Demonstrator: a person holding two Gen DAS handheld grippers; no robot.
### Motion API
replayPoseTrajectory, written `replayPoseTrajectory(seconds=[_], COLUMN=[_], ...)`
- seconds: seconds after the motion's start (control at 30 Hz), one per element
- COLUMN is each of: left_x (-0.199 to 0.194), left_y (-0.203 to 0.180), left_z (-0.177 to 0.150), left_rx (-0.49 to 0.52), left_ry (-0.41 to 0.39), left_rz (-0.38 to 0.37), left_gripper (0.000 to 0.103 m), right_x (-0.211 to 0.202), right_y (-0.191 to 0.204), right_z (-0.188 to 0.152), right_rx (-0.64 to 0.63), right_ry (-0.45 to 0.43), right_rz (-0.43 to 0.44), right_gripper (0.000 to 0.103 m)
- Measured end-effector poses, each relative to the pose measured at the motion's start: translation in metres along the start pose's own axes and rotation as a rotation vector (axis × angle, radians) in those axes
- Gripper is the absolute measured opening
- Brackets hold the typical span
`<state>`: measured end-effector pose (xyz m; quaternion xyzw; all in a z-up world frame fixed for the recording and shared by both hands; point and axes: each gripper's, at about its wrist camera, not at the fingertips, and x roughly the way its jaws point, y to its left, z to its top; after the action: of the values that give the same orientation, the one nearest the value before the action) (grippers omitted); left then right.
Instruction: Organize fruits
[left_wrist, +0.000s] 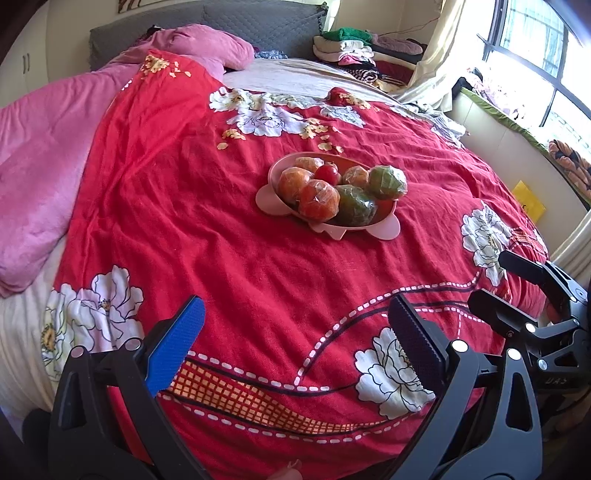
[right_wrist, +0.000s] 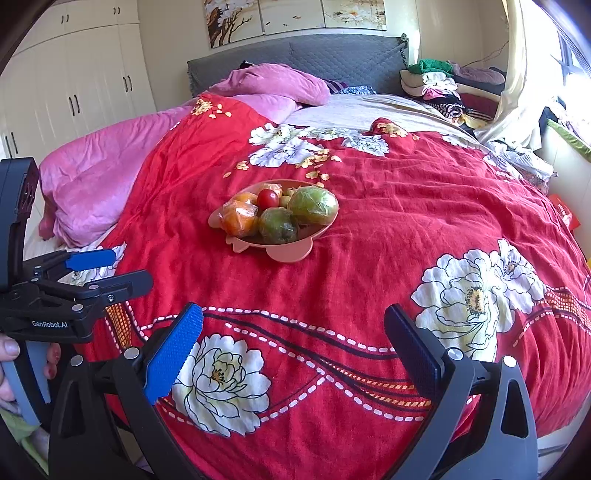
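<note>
Blue textured pads (left_wrist: 177, 347) of the left claw (left_wrist: 295, 339) are filling the bottom of the left wrist view, jaws standing wide apart and gripping nothing, hovering over the red floral cotton bedspread (left_wrist: 221, 240). Farther up the bed, a pink shallow plastic plate with rounded feet (left_wrist: 266, 199) is sitting on the bedspread, well apart from the claw. It is carrying plastic-wrapped orange fruits (left_wrist: 319, 201), two plastic-wrapped green fruits (left_wrist: 388, 182) and one small red tomato (left_wrist: 327, 174), all piled touching one another. The right claw (left_wrist: 506, 288) is showing at the right edge, black fingers spread apart, empty. A pink plush blanket (left_wrist: 37, 166) is lying along the left side of the bed.

Right wrist view: the right claw (right_wrist: 293, 332) is occupying the foreground, blue pad (right_wrist: 173, 354) on the left and dark pad (right_wrist: 413, 350) on the right, jaws apart and empty above the bedspread (right_wrist: 406, 221). The pink plate (right_wrist: 288, 253) is resting mid-bed, ahead and slightly left, holding the wrapped orange fruits (right_wrist: 239, 219), green fruits (right_wrist: 313, 205) and tomato (right_wrist: 267, 198). The left claw (right_wrist: 110, 269) is appearing at the left edge, fingers parted, with a person's hand (right_wrist: 7, 365) gripping its handle. White wardrobe doors (right_wrist: 85, 74) are standing behind.
</note>
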<state>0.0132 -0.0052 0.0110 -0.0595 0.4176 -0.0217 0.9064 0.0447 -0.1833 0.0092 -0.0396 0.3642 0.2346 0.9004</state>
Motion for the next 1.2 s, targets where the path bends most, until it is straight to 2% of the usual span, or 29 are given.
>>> replayPoseTrajectory(seconds=[1.2], left_x=[-0.0074], left_y=[0.0008], left_z=[0.0017], left_rx=[0.008], left_ry=[-0.011], left_rz=[0.035], left_gripper=[0.093], right_x=[-0.0014], right_y=[-0.0007], right_z=[-0.003], right_rx=[0.008], right_ry=[0.001], right_rz=[-0.005], right_gripper=[0.098])
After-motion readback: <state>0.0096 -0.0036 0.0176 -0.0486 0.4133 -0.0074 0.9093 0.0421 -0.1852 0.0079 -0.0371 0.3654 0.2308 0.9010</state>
